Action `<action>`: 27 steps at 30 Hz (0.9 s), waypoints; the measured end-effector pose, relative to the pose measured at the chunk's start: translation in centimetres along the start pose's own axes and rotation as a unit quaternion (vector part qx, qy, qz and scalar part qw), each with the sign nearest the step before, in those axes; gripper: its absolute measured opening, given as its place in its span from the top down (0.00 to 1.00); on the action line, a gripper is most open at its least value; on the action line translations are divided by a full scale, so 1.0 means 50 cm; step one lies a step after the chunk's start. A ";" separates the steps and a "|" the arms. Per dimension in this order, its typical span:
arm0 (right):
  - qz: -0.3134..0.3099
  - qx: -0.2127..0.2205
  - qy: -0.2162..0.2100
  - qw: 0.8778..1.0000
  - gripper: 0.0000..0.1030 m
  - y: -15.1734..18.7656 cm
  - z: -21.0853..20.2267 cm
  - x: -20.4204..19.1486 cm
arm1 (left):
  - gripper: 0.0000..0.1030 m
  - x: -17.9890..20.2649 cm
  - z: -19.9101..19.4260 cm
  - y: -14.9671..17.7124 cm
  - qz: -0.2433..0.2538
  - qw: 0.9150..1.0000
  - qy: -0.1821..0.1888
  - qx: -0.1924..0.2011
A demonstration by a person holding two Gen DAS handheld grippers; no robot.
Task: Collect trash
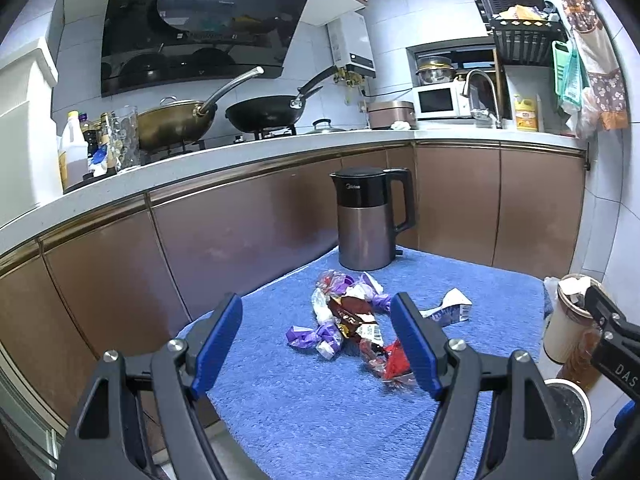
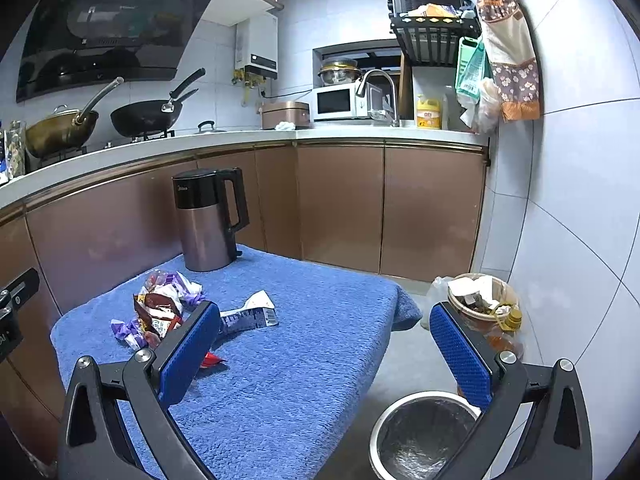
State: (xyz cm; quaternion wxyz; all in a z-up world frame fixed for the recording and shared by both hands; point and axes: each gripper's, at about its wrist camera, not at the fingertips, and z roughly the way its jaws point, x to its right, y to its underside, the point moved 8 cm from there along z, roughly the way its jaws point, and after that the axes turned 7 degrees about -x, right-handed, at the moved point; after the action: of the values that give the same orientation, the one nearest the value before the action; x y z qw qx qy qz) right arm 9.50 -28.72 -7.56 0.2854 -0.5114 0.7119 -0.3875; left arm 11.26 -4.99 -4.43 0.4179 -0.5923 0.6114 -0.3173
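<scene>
Small kitchen w/ brown cabinet fronts, white counter, two woks on the stove. In front of you a low table under a blue towel (image 1: 320, 400). An electric kettle (image 1: 370, 220) stands upright at the towel's far edge, handle to the right.

The trash sits mid-towel, just in front of the kettle: a loose pile of candy wrappers (image 1: 344, 316), purple, brown, clear and red ones overlapping. A white torn carton piece (image 1: 450, 308) lies flat just right of the pile, apart from it.

Your left gripper (image 1: 320, 352) hovers over the near side of the pile, fingers spread wide, nothing between the pads. The red wrapper (image 1: 394, 364) shows right beside the inner face of the right-hand finger (image 1: 412, 344); can't tell if they touch.

Your right gripper (image 2: 326, 356) is also wide open and empty. Its left finger (image 2: 190, 354) hangs over the towel near the carton piece; the other finger is out past the towel's right edge, above the floor.

On the floor right of the table: a steel-rimmed trash bin (image 2: 424, 440) w/ a liner, open top. Behind it a beige bin (image 2: 478, 296) full of scraps, an oil bottle (image 2: 506, 328) beside it.
</scene>
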 end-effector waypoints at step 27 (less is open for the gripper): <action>0.007 -0.014 0.011 1.000 0.00 0.007 0.023 0.027 | 0.27 -0.004 0.026 0.003 -0.029 1.000 0.006 -0.004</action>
State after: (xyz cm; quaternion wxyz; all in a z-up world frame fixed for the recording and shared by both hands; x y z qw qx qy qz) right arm 9.84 -30.24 -8.49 0.2733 -0.5060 0.7241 -0.3808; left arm 12.33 -4.66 -5.12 0.4027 -0.6096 0.5974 -0.3307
